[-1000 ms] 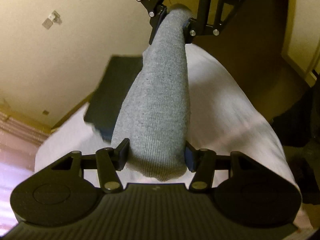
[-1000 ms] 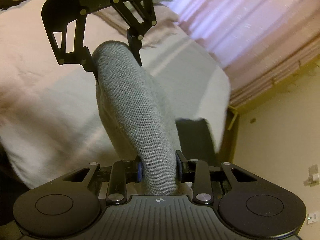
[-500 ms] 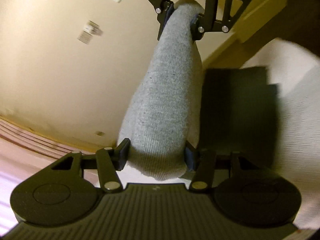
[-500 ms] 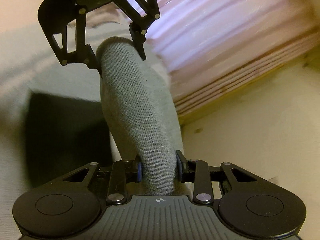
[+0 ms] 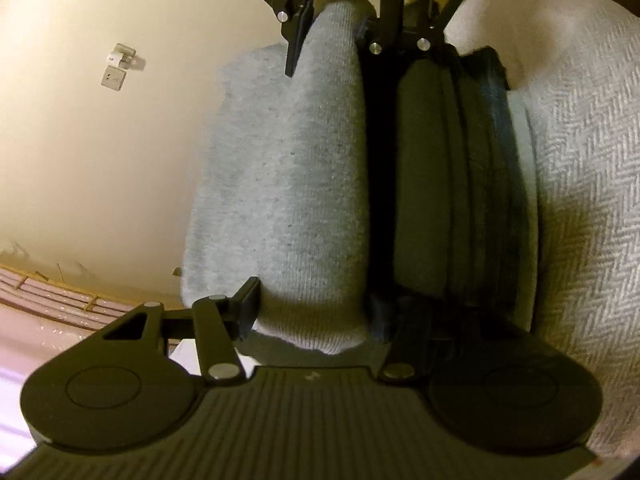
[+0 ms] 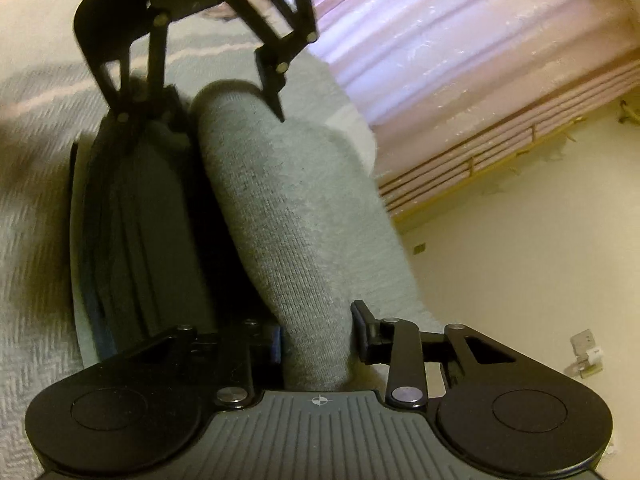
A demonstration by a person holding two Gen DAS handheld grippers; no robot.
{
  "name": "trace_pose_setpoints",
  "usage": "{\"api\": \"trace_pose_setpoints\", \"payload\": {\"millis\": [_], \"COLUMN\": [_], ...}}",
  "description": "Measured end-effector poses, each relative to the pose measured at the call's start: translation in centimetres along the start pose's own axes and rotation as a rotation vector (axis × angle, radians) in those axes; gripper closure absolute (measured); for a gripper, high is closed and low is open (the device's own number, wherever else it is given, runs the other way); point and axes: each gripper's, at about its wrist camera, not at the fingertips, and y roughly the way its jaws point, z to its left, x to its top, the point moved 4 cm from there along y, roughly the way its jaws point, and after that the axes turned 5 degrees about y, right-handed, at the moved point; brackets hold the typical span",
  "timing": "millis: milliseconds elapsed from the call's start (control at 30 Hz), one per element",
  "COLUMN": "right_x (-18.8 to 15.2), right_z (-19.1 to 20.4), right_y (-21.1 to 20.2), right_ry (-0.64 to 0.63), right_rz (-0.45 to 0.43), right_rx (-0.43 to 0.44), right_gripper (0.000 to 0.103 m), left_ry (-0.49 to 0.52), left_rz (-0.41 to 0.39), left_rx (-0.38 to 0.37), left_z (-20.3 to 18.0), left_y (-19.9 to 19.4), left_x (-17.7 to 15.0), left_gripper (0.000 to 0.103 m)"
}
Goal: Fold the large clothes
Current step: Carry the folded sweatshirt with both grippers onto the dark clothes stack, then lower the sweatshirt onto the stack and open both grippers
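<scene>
Grey knitted fabric is stretching in a rolled band between the two hand-held grippers, each end pinched between a pair of black fingers. The left hand-held gripper is clamping the near end in the left wrist view, while the right hand-held gripper is facing it from the top of that picture, gripping the far end. In the right wrist view the right hand-held gripper is squeezing its end of the garment, and the left hand-held gripper is pointing back toward the camera.

Both tools are sitting low, just beside a stack of dark folded clothes lying on the bed, whose herringbone cover is showing at the right. The grey band is hanging past the bed's edge, with the cream wall and pink curtain behind it.

Compared with half a second ago, the dark stack is appearing much larger and closer, right alongside the grey band, and more grey cloth is spreading out on the band's wall side.
</scene>
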Motion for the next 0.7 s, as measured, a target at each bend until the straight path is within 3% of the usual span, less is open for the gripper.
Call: {"api": "trace_pose_setpoints", "payload": {"millis": [100, 233, 400, 567, 700], "right_x": [0.8, -0.4, 0.1, -1.8, -1.6], "right_z": [0.8, 3.1, 1.7, 2.2, 0.2], "right_y": [-1.0, 0.5, -2.6, -2.3, -4.3], "right_ry": [0.012, -0.052, 0.01, -0.007, 0.109], "right_rz": [-0.021, 0.004, -0.003, 0.018, 0.032], "right_rx": [0.018, 0.06, 0.039, 0.029, 0.085], "right_gripper": [0.072, 0.072, 0.072, 0.069, 0.067], "left_ry": [-0.015, -0.01, -0.047, -0.019, -0.019], "left_rz": [-0.004, -0.007, -0.012, -0.026, -0.026], "left_rx": [0.013, -0.024, -0.006, -0.024, -0.032], "left_z": [0.5, -2.9, -2.8, -3.8, -2.7], "left_y": [-1.9, -2.0, -2.9, -1.9, -2.0], "left_x": [0.2, 0.2, 0.6, -0.2, -0.5], "left_gripper": [0.055, 0.056, 0.056, 0.056, 0.053]}}
